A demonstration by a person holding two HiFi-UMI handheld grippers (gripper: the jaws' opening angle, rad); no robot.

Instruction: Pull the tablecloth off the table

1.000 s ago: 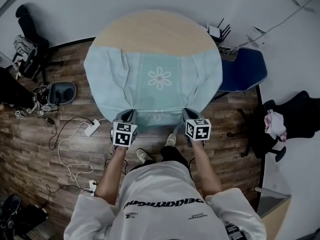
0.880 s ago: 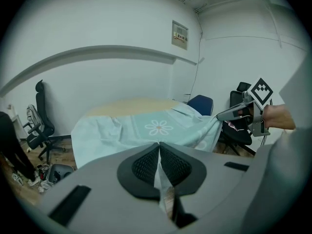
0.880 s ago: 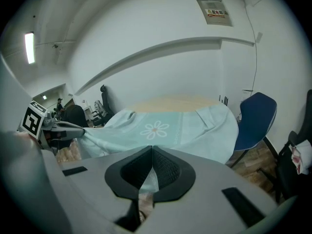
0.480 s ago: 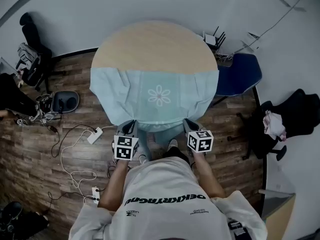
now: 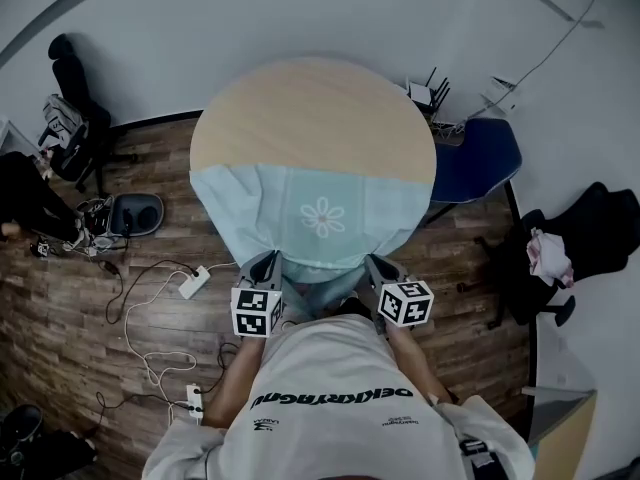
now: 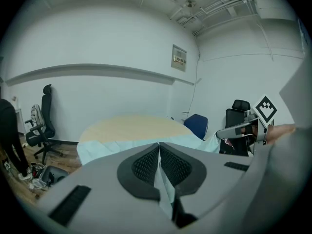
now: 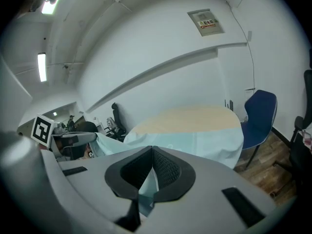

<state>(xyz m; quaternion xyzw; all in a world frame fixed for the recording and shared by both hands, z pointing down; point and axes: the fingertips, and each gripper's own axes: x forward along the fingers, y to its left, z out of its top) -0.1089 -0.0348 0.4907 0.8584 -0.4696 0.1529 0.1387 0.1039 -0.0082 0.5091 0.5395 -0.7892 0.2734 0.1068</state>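
We hold the near hem of the tablecloth [image 5: 320, 213] pinched in the closed left gripper [image 5: 266, 260] and right gripper [image 5: 374, 263], while it covers the near half of the round table [image 5: 310, 108], so an uneven pull may slip the thin cloth from one pair of jaws.
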